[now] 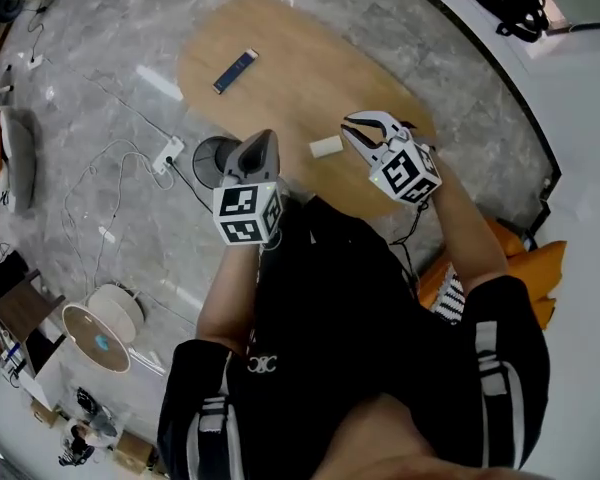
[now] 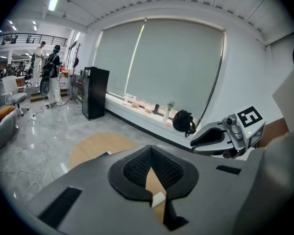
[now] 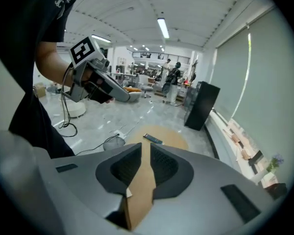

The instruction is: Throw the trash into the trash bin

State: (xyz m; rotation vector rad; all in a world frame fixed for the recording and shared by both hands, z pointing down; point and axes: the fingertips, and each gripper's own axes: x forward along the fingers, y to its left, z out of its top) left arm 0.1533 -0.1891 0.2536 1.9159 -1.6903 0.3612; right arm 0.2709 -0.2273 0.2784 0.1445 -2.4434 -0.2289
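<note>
While both claws are held at the near edge of the oval wooden table, the left claw has its jaws together and empty. The right claw is likewise closed on nothing. The white trash block lies on the table between them. The round dark bin stands on the floor beside the table edge.

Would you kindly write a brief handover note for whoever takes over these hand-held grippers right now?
Left hand-held gripper: shut, empty, showing over the bin's edge in the head view.
Right hand-held gripper: shut, empty, just right of the white scrap.
Things: white scrap lies on the oval table; a dark flat strip lies farther along it; the round bin stands on the floor beside the table.
Done: no trash picked up.
Left: grasp the scrap and drop it in the bin; the strip too, if it is trash.
</note>
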